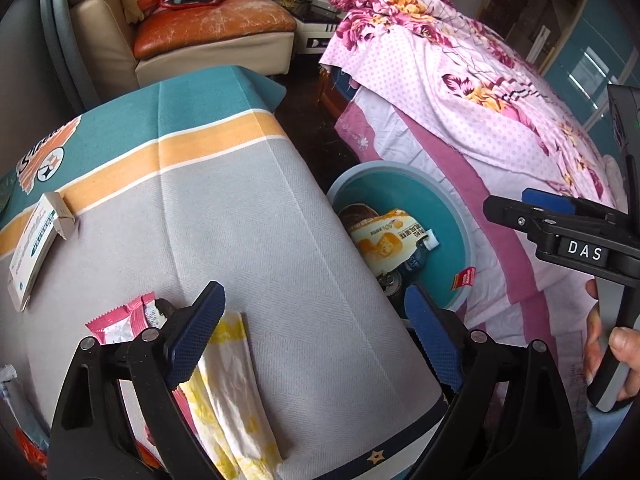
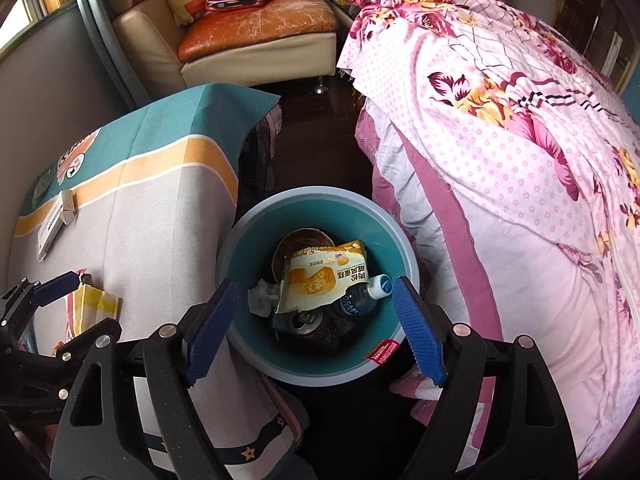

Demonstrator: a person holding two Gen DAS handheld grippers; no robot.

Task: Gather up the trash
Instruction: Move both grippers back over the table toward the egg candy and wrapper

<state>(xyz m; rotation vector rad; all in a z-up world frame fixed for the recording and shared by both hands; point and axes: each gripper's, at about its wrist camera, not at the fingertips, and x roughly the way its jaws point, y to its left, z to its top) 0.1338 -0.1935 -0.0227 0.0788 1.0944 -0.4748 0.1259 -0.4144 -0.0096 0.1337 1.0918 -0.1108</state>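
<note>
A teal bin (image 2: pixel 320 368) stands on the floor between the table and the bed; it also shows in the left wrist view (image 1: pixel 452 216). In it lie a yellow snack bag (image 2: pixel 320 280), a drink can (image 2: pixel 302 322), a blue bottle (image 2: pixel 360 300) and crumpled tissue (image 2: pixel 262 296). My right gripper (image 2: pixel 316 332) is open and empty above the bin. My left gripper (image 1: pixel 316 344) is open over the table's near edge. A yellow-white wrapper (image 1: pixel 232 380) and a pink wrapper (image 1: pixel 124 320) lie by its left finger. A white box (image 1: pixel 34 248) lies at the table's left.
The table (image 1: pixel 248 220) wears a grey, orange and teal cloth. A bed with pink floral bedding (image 2: pixel 520 180) stands right of the bin. A sofa (image 2: pixel 248 32) with cushions stands at the back. The right gripper shows in the left wrist view (image 1: pixel 560 232).
</note>
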